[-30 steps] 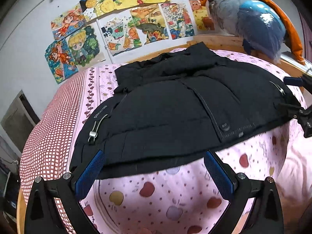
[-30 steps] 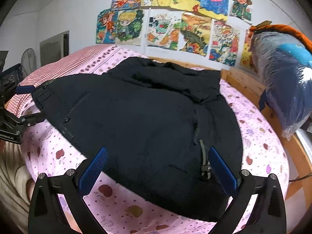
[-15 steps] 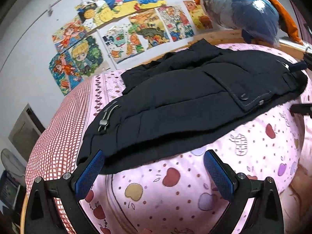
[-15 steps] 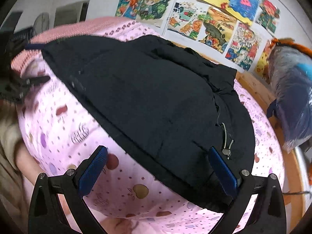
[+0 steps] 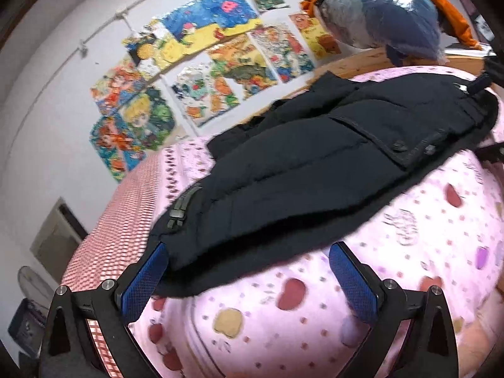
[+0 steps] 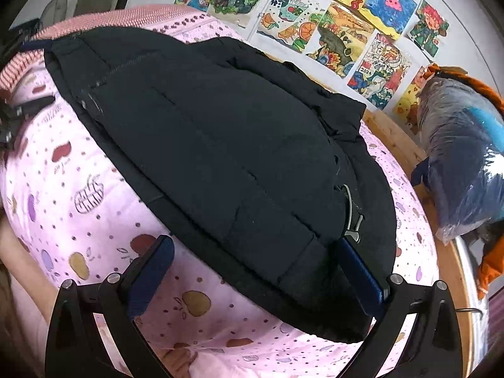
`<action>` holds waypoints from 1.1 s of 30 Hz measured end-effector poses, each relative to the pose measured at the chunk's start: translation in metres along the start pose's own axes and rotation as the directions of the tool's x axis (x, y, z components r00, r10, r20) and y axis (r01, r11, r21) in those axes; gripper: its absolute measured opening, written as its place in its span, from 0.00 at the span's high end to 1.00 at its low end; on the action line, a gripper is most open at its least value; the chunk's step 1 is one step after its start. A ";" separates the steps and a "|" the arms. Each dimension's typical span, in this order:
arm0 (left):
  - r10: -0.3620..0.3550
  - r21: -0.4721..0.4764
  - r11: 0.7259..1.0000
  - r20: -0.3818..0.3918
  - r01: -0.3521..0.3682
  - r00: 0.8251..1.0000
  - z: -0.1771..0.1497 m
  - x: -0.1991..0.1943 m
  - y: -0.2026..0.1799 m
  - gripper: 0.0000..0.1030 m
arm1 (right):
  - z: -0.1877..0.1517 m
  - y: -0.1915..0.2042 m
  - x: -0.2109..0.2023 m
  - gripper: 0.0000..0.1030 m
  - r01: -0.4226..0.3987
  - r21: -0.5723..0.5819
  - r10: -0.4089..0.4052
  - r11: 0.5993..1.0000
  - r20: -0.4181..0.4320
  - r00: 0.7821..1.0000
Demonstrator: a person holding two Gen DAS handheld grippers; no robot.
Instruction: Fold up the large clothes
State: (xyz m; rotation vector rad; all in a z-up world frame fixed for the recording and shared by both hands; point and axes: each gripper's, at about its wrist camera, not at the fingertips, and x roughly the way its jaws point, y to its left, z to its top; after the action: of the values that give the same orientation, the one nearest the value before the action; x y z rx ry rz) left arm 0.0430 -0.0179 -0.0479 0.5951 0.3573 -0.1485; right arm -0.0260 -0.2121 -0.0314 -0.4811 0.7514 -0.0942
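As the jacket [image 5: 315, 170] is lying flat for folding, both grippers, left [image 5: 249, 280] and right [image 6: 252, 271], are hovering wide open, empty, flanking its hem corners.

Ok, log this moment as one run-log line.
phase: approach | left gripper: open, at hem | right gripper: open, at hem | black puffer jacket: flat on pink bedsheet, unfolded
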 end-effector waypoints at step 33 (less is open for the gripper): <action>0.118 -0.047 0.992 0.040 -0.116 0.992 0.028 0.018 0.042 0.21 | 0.019 -0.027 0.000 0.37 -0.010 0.130 -0.011 0.991 0.162 0.987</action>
State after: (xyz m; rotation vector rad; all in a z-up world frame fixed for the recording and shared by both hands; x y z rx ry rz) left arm 0.0777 -0.0003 -0.0108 0.5662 0.2825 -0.0405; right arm -0.0103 -0.2289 -0.0071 -0.3597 0.5813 -0.1029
